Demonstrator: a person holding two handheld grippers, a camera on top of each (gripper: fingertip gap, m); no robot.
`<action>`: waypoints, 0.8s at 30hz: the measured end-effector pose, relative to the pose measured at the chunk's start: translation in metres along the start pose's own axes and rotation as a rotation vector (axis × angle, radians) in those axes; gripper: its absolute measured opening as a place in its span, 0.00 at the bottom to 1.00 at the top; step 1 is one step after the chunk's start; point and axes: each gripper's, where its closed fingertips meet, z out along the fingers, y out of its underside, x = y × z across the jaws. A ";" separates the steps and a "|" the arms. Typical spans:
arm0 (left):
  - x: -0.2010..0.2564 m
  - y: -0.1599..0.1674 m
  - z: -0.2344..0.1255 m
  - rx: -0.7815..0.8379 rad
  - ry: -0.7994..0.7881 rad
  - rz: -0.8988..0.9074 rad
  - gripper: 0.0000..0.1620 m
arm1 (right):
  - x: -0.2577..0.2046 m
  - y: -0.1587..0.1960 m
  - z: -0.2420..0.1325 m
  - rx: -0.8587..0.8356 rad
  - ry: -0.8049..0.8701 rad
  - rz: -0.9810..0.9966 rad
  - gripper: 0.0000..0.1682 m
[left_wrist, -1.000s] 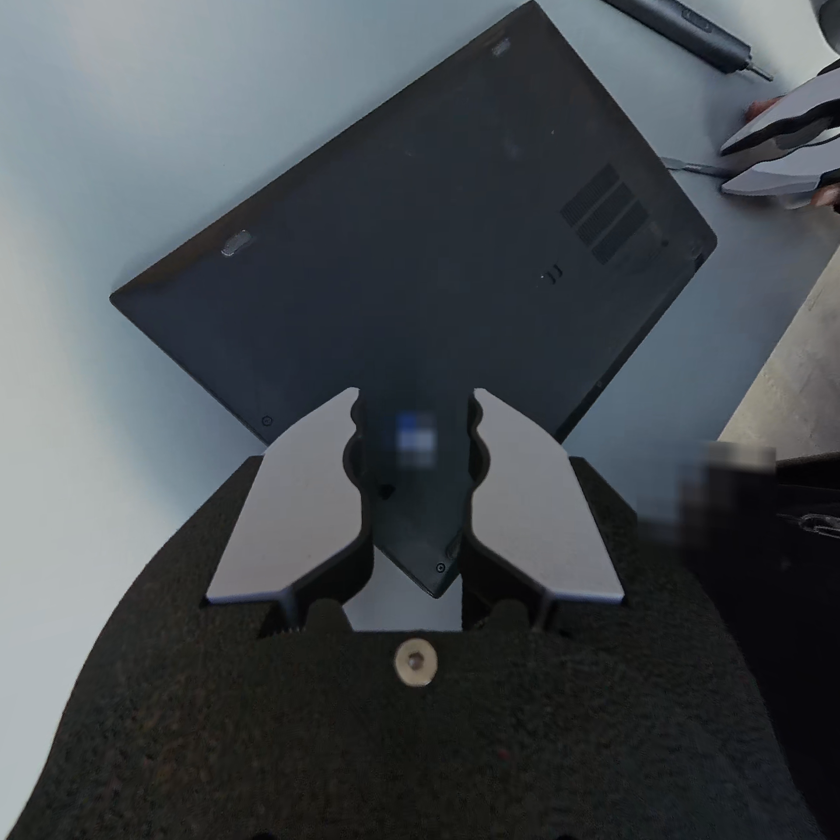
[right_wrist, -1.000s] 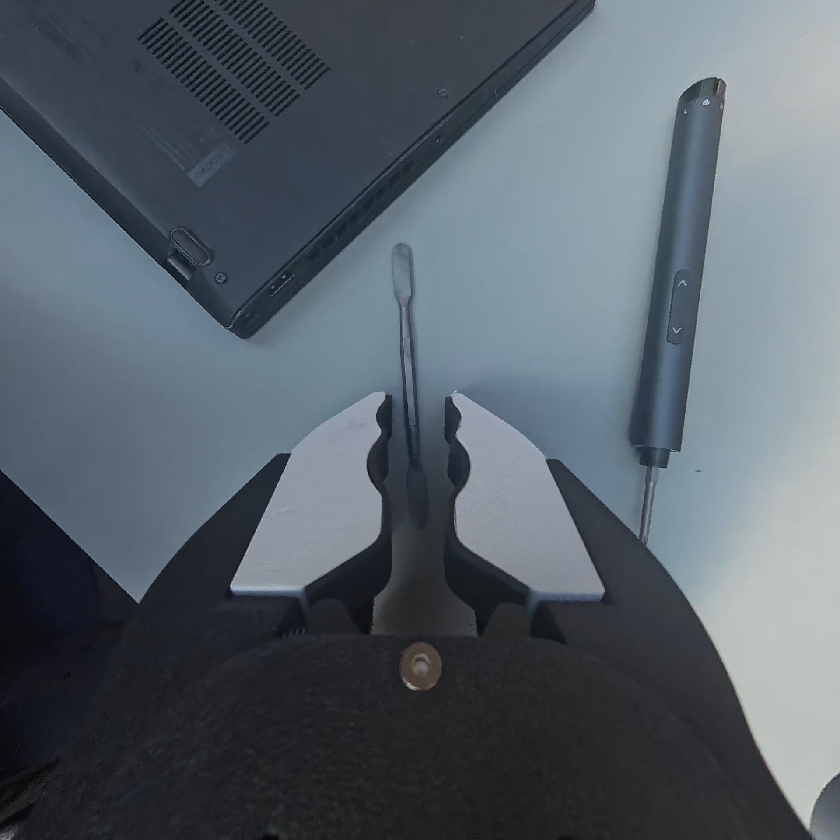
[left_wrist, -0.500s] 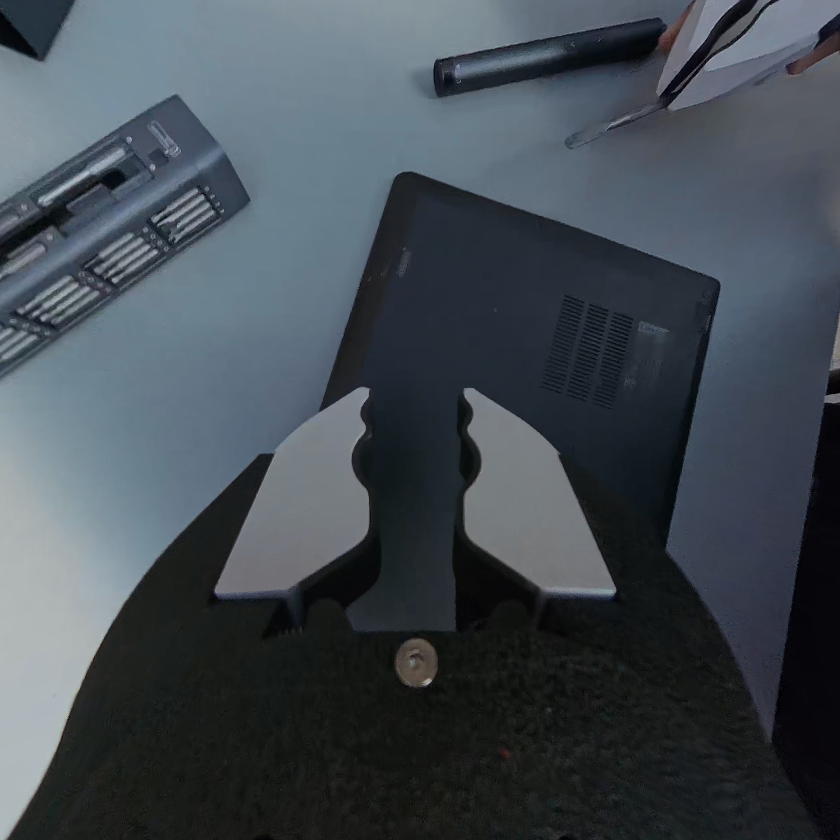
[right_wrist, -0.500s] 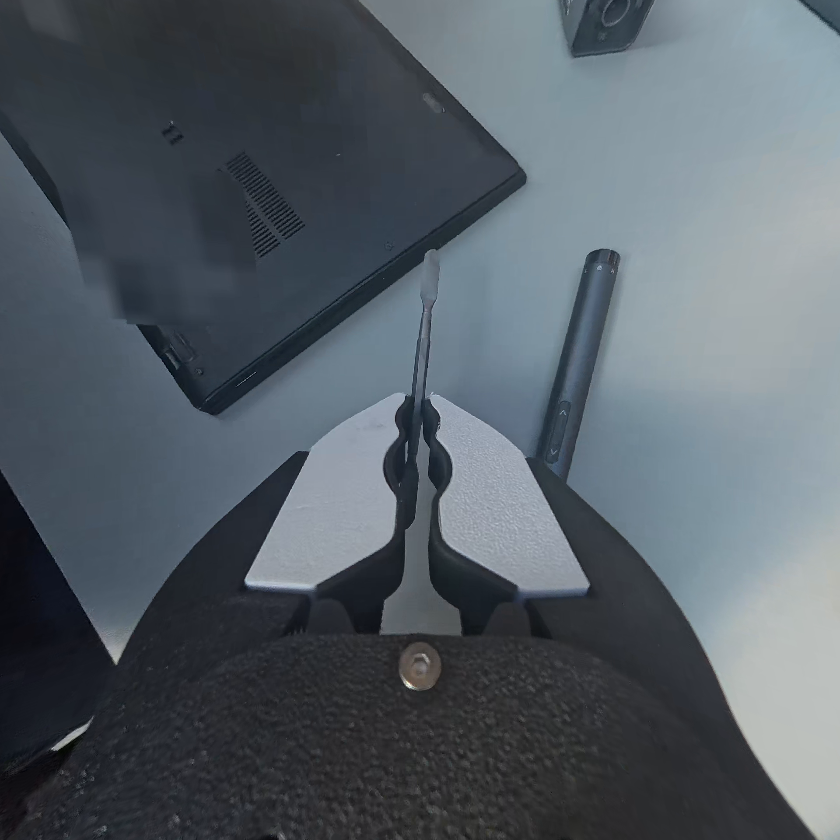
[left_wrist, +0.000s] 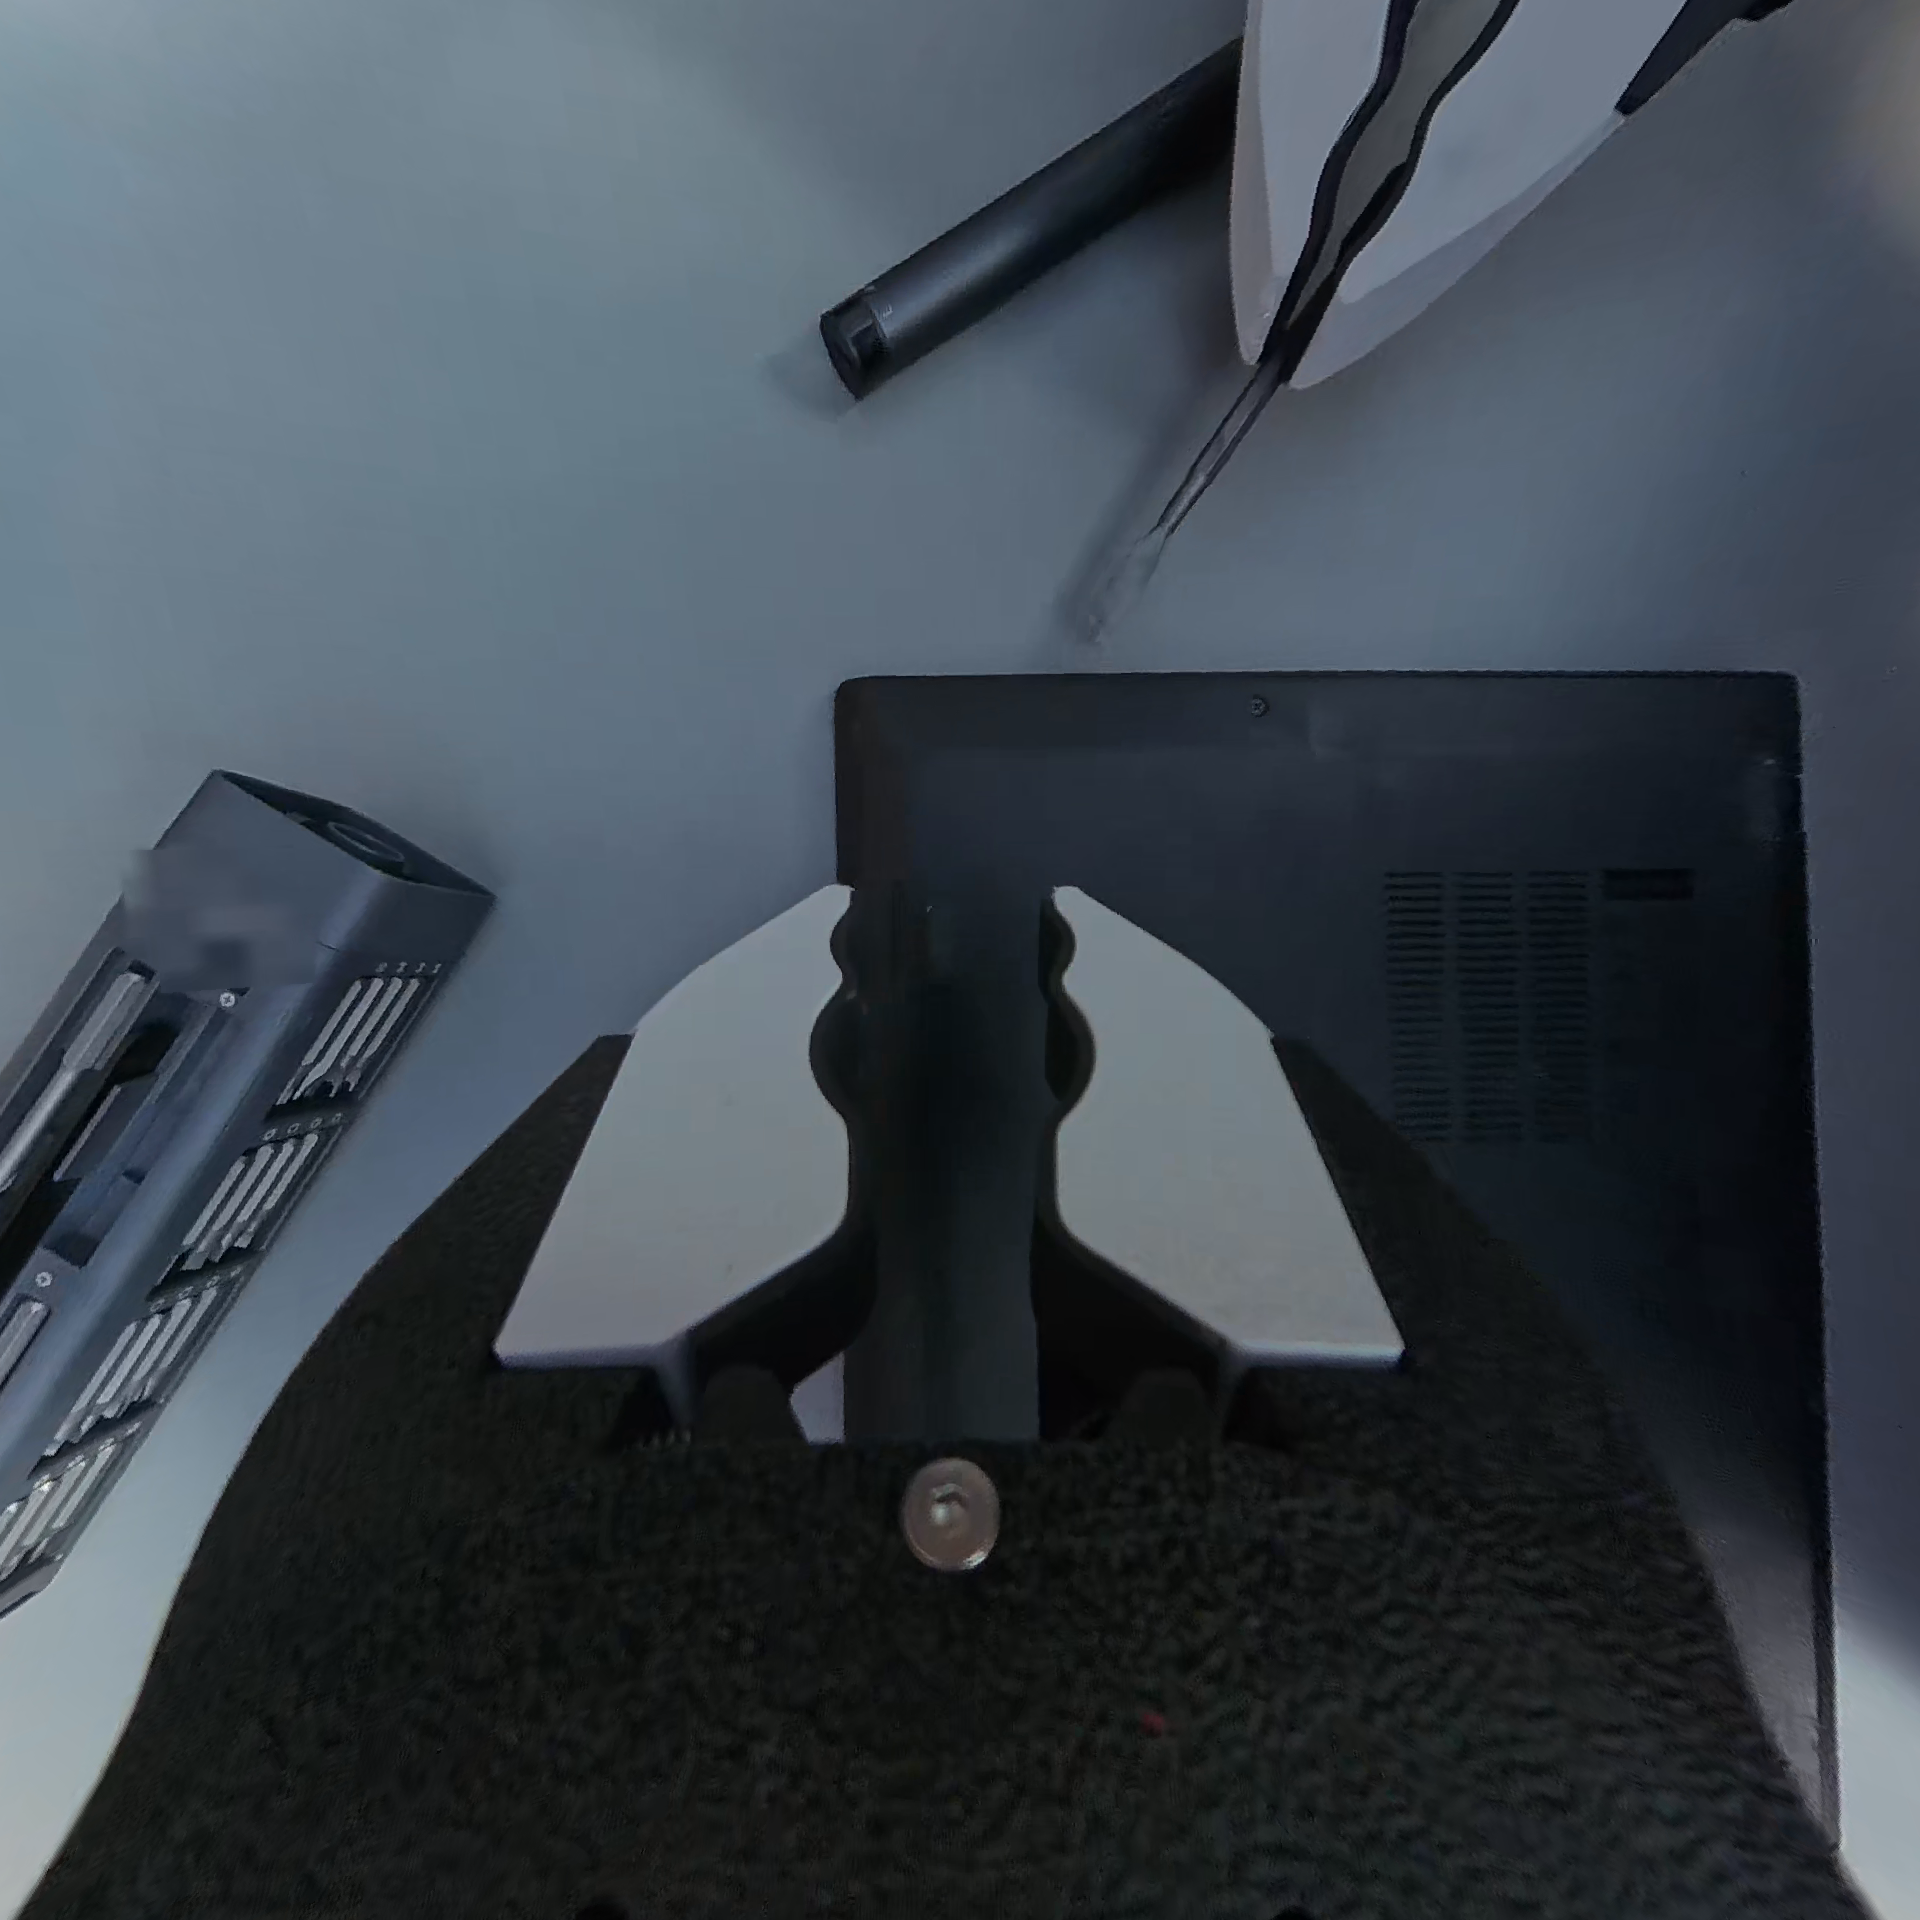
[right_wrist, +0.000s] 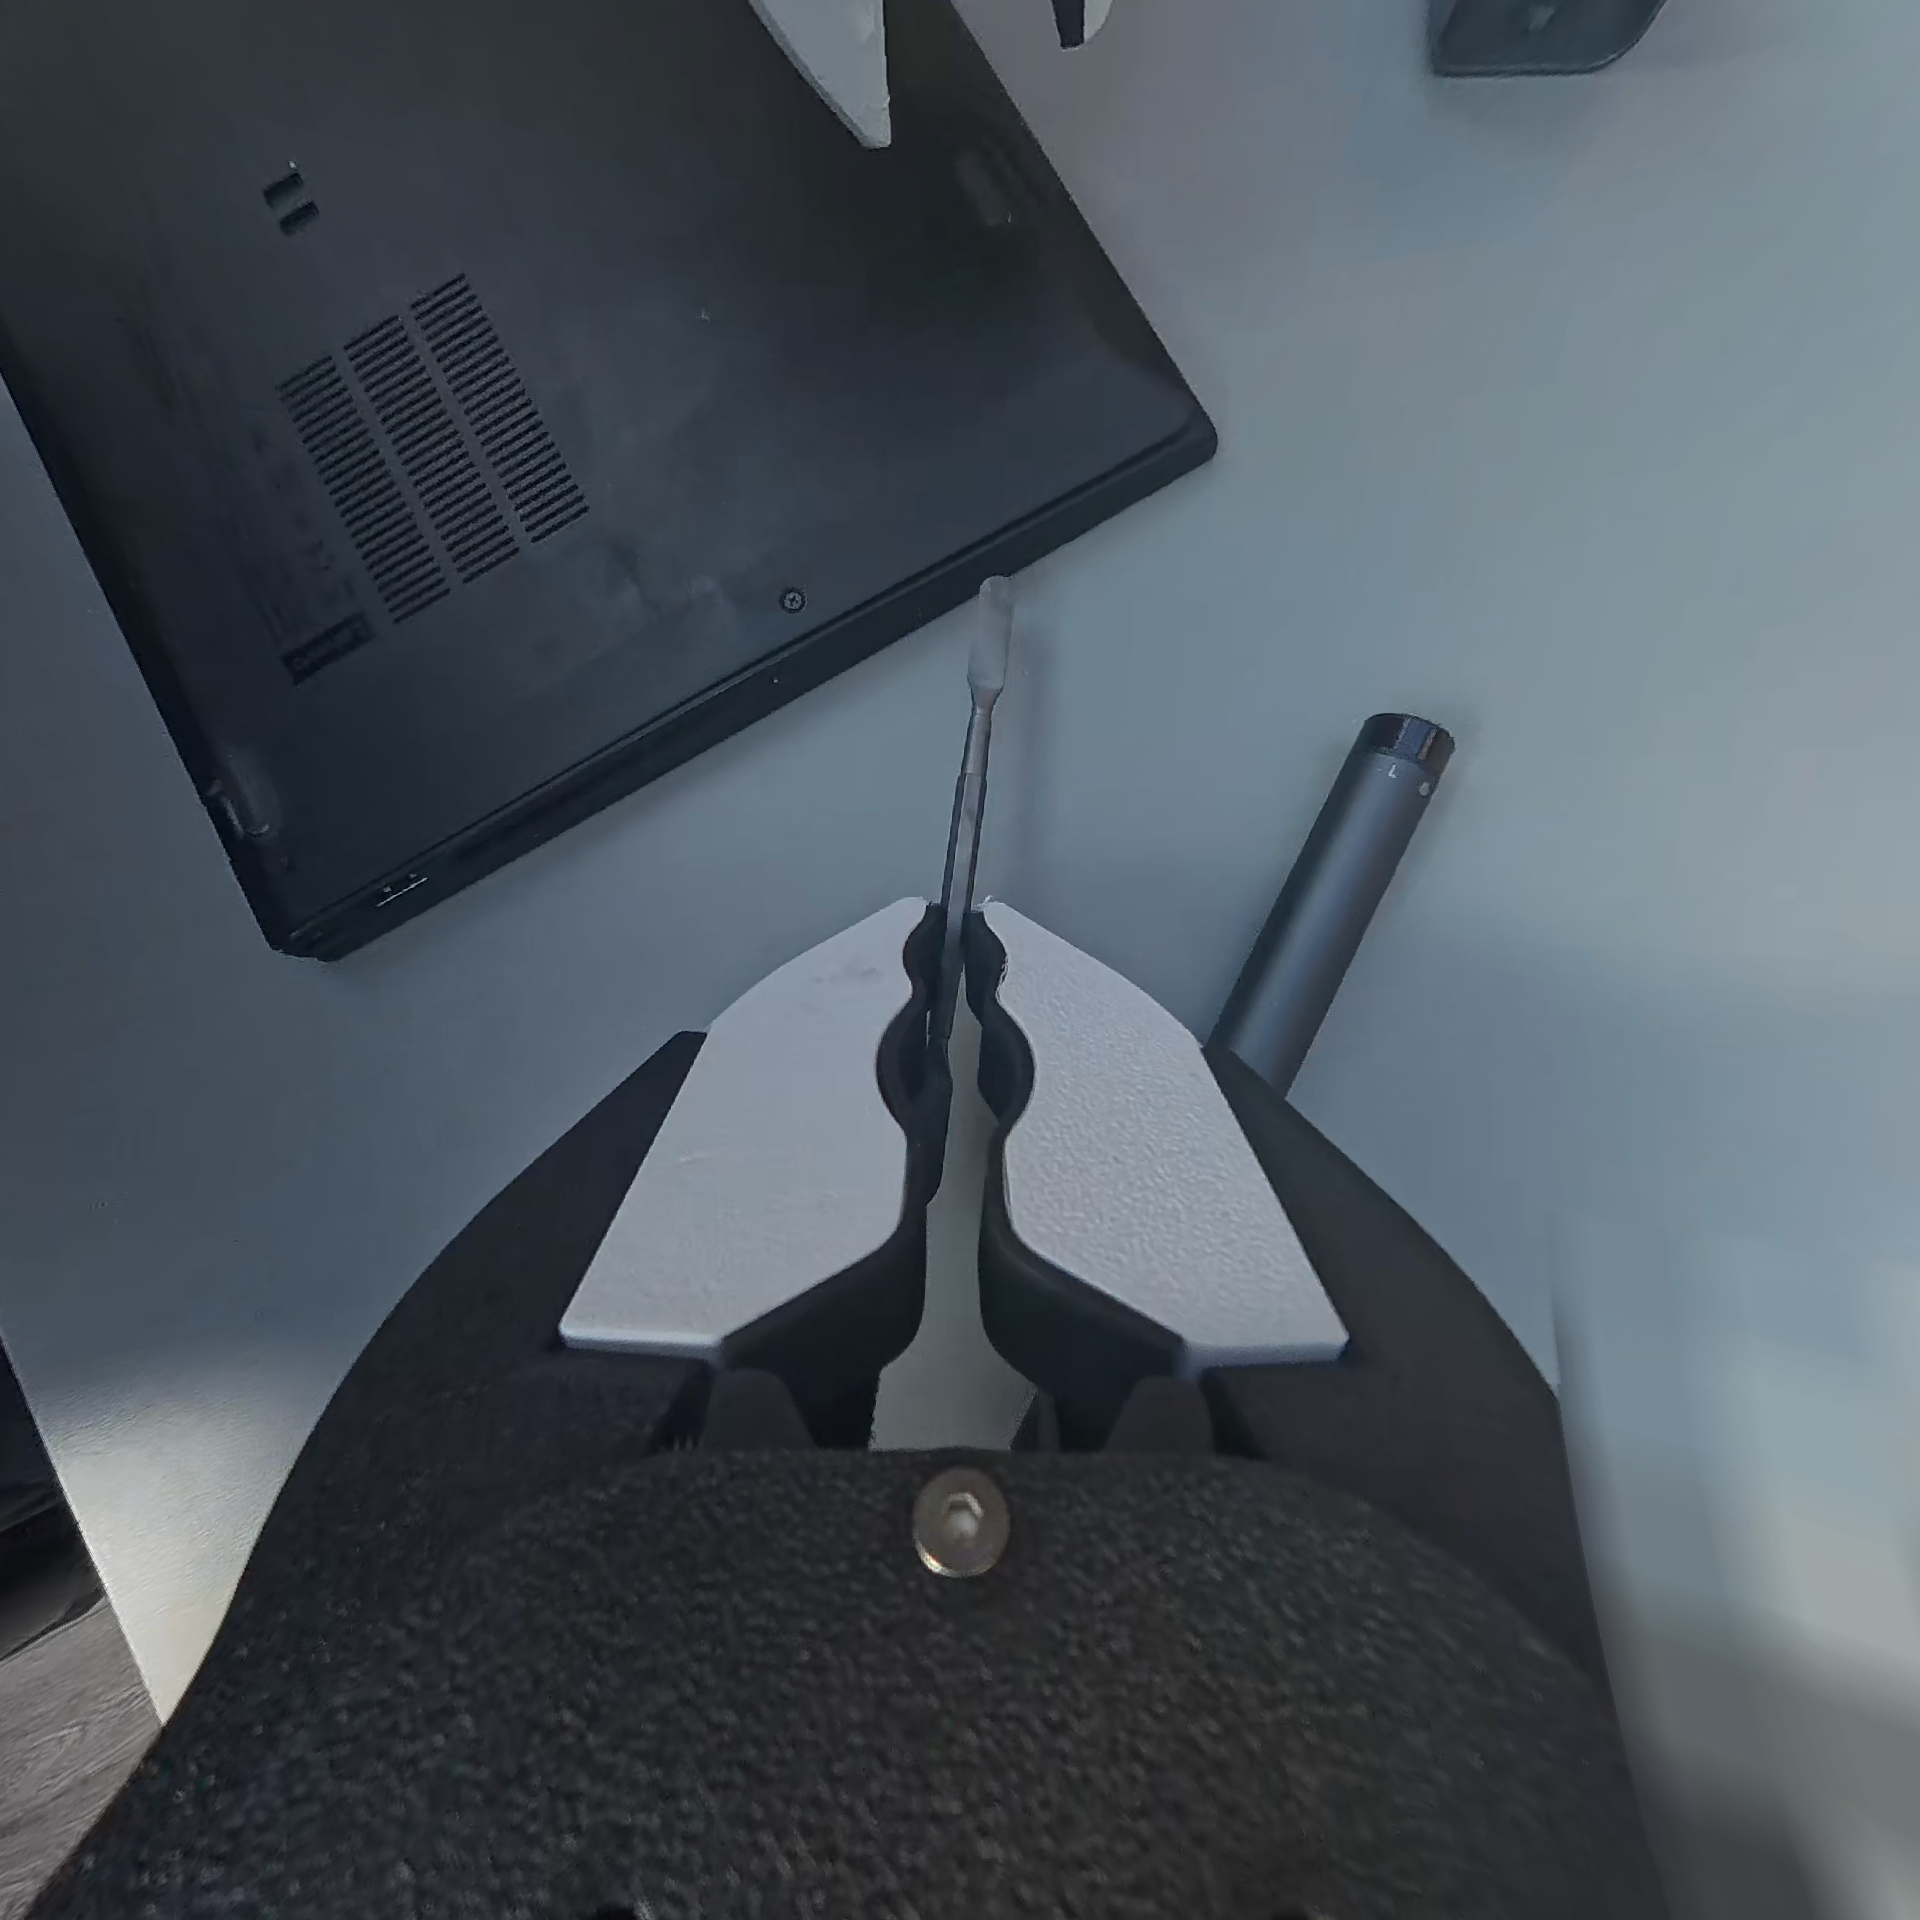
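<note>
A black laptop (left_wrist: 1299, 935) lies upside down on the grey table, its vented bottom cover up. My left gripper (left_wrist: 951, 904) is open and hovers over the laptop's near left part, its jaws apart with nothing between them. My right gripper (right_wrist: 954, 909) is shut on a thin metal spudger (right_wrist: 971, 748). The spudger's flat tip points at the laptop's (right_wrist: 623, 416) long edge, close to a screw in the cover. In the left wrist view the right gripper (left_wrist: 1273, 353) and spudger (left_wrist: 1174, 499) show at the top right, just beyond the laptop's far edge.
A dark electric screwdriver (right_wrist: 1330, 894) lies on the table right of the spudger; it also shows in the left wrist view (left_wrist: 1018, 249). An open grey bit case (left_wrist: 187, 1143) lies left of the laptop. A dark object stands at the lower left edge (right_wrist: 21, 1507). My hands' fingertips stand some 12 cm from each other. The open grey bit case (left_wrist: 187, 1143) lies some 12 cm from my left tips, 25 cm from my right tips.
My right gripper closed on the spudger, lifted it off the table and brought its tip to the laptop's edge. My left gripper swung round over the laptop and stayed open.
</note>
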 end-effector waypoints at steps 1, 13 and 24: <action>0.000 0.002 0.000 -0.001 -0.001 -0.005 0.19 | 0.002 -0.001 0.001 -0.006 0.002 0.001 0.02; -0.002 0.034 -0.015 0.004 -0.028 -0.092 0.19 | 0.006 -0.010 0.006 -0.010 0.018 -0.067 0.02; -0.008 0.039 -0.019 -0.007 -0.048 -0.093 0.19 | 0.012 -0.007 0.008 -0.059 0.037 -0.109 0.02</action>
